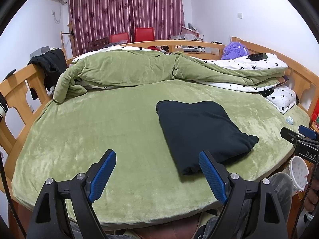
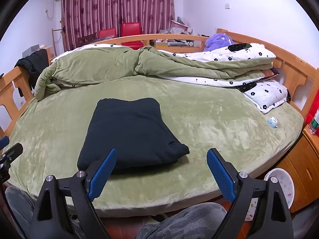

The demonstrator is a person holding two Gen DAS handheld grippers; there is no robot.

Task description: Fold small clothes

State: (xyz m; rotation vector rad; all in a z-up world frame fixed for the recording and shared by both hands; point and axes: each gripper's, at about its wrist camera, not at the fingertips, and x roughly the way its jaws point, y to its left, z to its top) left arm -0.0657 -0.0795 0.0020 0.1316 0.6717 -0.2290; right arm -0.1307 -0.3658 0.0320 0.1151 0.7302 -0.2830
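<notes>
Both grippers hover over the near edge of the bed, and nothing is held. The left gripper has its blue fingers spread wide over bare green bedsheet, with the folded black garment lying right of centre, its near edge just behind the right-hand finger. The right gripper is spread wide too; there the garment sits centre-left, behind its left-hand finger. A rumpled green quilt is heaped across the upper frame.
</notes>
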